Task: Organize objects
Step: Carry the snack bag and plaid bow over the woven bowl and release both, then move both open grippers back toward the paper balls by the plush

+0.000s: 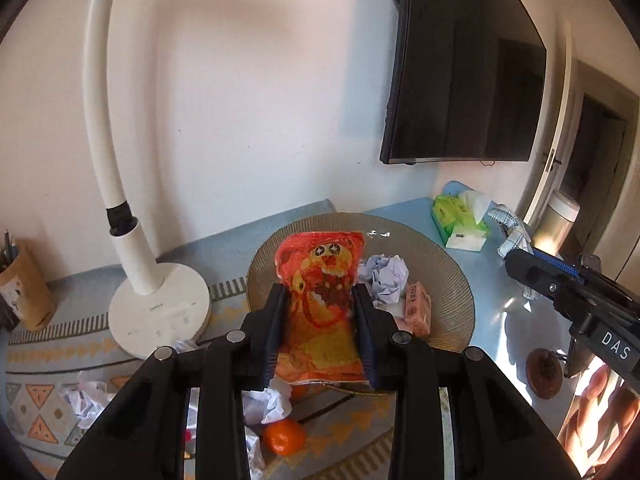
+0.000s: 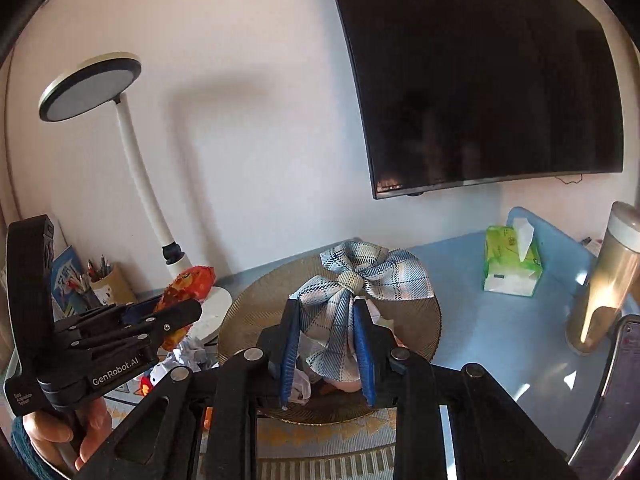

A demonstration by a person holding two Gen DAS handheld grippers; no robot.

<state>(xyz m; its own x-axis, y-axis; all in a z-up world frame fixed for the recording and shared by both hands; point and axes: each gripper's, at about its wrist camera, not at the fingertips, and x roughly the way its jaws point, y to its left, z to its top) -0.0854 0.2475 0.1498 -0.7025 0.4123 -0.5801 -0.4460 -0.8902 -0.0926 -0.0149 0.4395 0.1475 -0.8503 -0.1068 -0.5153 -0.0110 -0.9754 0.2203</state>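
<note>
A blue-covered table point(image 1: 460, 292) against a white wall carries a ribbed round tray point(image 1: 448, 280); nearest, the left gripper point(image 1: 320, 300) clamps an orange snack packet point(image 1: 320, 280) above the tray; the right gripper point(image 2: 326, 320) clamps a plaid bow point(image 2: 360, 276). Beyond sits a tissue pack point(image 2: 510, 268). Risk: releasing either item high may let it slide off the tray's crumpled paper point(image 1: 384, 276).
</note>
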